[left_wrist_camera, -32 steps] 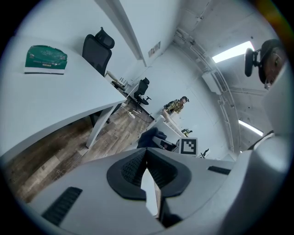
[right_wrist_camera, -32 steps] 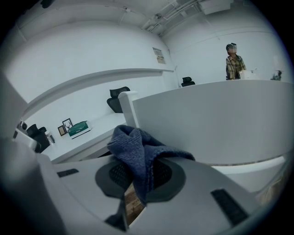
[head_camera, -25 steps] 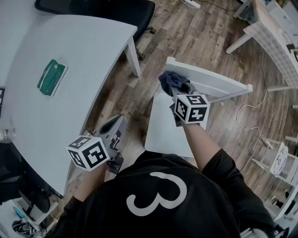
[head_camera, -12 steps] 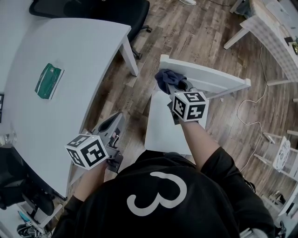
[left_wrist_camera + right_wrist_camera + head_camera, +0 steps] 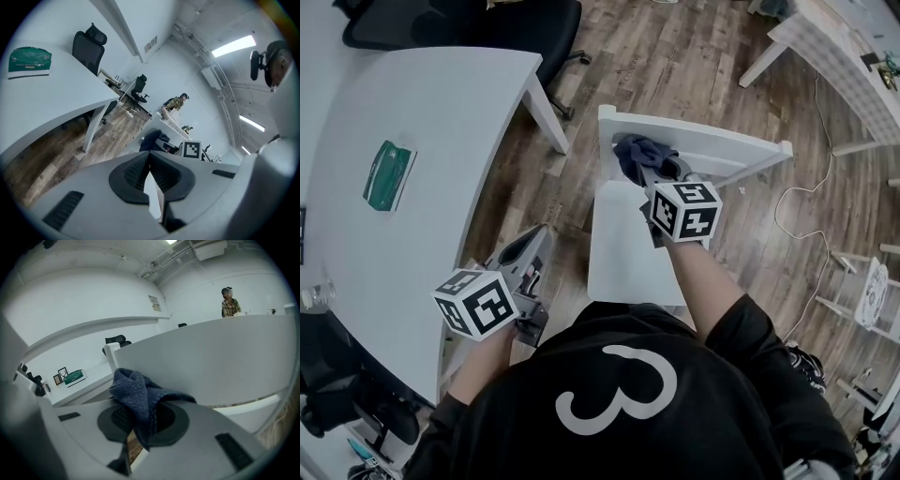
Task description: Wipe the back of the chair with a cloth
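Observation:
A white chair stands in front of me, its back (image 5: 722, 150) across the far side and its seat (image 5: 628, 253) nearer. My right gripper (image 5: 649, 171) is shut on a dark blue cloth (image 5: 635, 155) and presses it against the near face of the back, close to its left end. In the right gripper view the cloth (image 5: 138, 394) bunches out of the jaws against the white chair back (image 5: 211, 362). My left gripper (image 5: 530, 248) hangs low at the left beside the table edge, shut with nothing in it. The left gripper view shows the cloth (image 5: 152, 140) far ahead.
A large white table (image 5: 412, 169) fills the left, with a green packet (image 5: 389, 175) on it. A black office chair (image 5: 487, 23) stands behind it. A white cable (image 5: 797, 206) trails over the wood floor at right, near more white furniture (image 5: 834, 47).
The head view has shifted. The right gripper and cloth now sit slightly further in from the chair back's left end. The left gripper has stayed where it was.

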A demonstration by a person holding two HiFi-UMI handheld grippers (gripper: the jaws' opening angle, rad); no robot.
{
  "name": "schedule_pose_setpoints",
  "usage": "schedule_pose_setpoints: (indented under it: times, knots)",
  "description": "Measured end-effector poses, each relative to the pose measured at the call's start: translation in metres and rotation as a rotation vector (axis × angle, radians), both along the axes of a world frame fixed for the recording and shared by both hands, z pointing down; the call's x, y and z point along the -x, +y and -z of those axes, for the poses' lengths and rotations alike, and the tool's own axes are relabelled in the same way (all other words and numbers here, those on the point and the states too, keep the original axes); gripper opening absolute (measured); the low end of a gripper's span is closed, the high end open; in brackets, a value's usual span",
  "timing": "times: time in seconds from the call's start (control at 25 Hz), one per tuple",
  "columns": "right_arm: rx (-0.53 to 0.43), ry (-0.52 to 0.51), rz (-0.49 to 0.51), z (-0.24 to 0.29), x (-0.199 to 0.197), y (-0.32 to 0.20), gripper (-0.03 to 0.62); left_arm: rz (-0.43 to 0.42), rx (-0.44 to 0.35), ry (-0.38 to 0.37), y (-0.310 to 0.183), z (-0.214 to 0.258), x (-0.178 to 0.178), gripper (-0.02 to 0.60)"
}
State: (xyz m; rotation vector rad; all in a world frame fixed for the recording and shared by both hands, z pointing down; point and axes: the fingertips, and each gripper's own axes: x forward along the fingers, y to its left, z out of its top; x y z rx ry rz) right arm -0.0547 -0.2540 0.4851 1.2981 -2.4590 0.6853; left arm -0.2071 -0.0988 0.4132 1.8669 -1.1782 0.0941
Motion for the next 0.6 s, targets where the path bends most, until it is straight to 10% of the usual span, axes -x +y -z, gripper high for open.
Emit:
schedule_pose_setpoints:
  times: [0.6]
  knots:
    - [0.010, 0.009, -0.123, -0.004, -0.082, 0.000, 0.051, -0.108, 0.003, -0.003, -0.009, -0.001, -0.051, 0.014]
